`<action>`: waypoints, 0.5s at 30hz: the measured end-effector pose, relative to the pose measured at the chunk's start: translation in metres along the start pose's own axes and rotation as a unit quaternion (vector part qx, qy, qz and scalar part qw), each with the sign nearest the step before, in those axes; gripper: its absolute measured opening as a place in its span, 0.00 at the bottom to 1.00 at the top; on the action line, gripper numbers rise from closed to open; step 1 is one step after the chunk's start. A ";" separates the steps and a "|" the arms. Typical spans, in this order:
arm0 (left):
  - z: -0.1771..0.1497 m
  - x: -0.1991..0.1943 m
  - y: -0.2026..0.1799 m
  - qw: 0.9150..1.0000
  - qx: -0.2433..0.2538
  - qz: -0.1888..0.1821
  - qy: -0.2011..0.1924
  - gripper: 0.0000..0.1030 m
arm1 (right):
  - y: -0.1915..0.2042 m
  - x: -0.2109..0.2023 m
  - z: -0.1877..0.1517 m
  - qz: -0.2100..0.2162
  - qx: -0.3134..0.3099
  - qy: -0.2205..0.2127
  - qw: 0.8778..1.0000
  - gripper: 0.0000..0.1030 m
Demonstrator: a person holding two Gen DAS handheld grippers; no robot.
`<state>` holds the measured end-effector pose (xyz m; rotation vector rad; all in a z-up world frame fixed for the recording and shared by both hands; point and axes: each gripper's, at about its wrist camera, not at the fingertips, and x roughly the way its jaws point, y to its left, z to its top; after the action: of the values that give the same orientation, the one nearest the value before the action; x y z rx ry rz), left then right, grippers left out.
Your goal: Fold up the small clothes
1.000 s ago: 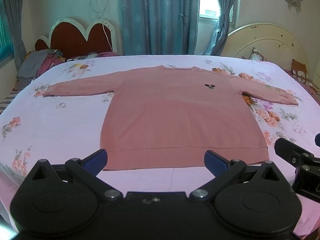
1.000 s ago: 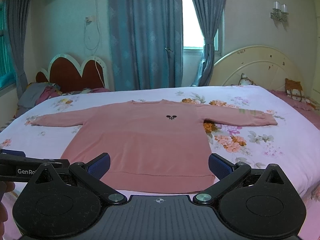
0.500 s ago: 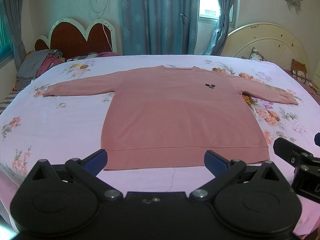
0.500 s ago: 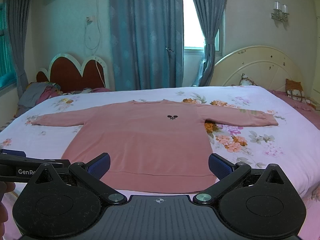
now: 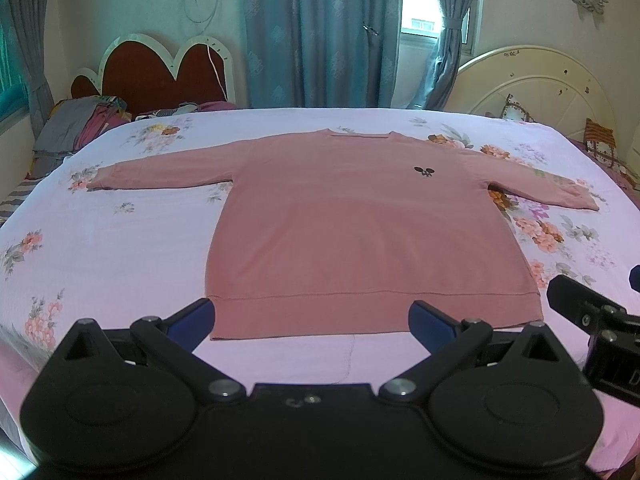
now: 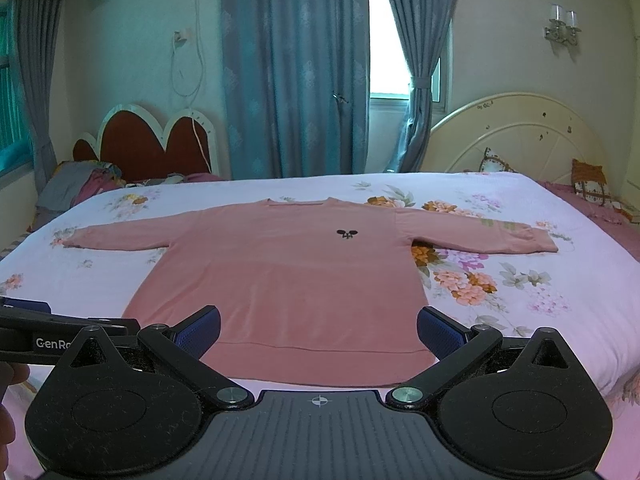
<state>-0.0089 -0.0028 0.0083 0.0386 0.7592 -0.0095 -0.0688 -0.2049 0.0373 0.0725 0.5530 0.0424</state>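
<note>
A pink long-sleeved sweater (image 5: 352, 232) lies flat and face up on the floral bed sheet, sleeves spread out left and right, a small black emblem (image 5: 423, 171) on its chest. It also shows in the right wrist view (image 6: 288, 280). My left gripper (image 5: 312, 320) is open and empty, hovering just in front of the sweater's hem. My right gripper (image 6: 318, 330) is open and empty, also near the hem, a little higher. Each gripper shows at the edge of the other's view.
The bed (image 5: 100, 248) has a pale pink floral sheet. A pile of clothes (image 5: 76, 128) sits at the far left by a red headboard (image 5: 160, 72). A cream headboard (image 5: 532, 84) and cushions stand at the far right. Curtains hang behind.
The right wrist view has tilted up slightly, so the sweater sits lower in its frame. The left gripper has barely moved. Both stay open.
</note>
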 end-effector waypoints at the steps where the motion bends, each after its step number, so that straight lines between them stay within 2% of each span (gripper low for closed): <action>1: 0.000 0.000 0.001 1.000 0.000 0.000 0.000 1.00 | 0.001 0.001 0.000 0.000 -0.001 0.000 1.000 1.00; 15: 0.002 0.006 0.007 1.000 -0.002 0.002 0.007 1.00 | 0.005 0.006 0.001 0.000 0.001 0.003 1.000 1.00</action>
<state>-0.0031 0.0043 0.0059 0.0362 0.7731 -0.0045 -0.0638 -0.1999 0.0353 0.0746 0.5583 0.0409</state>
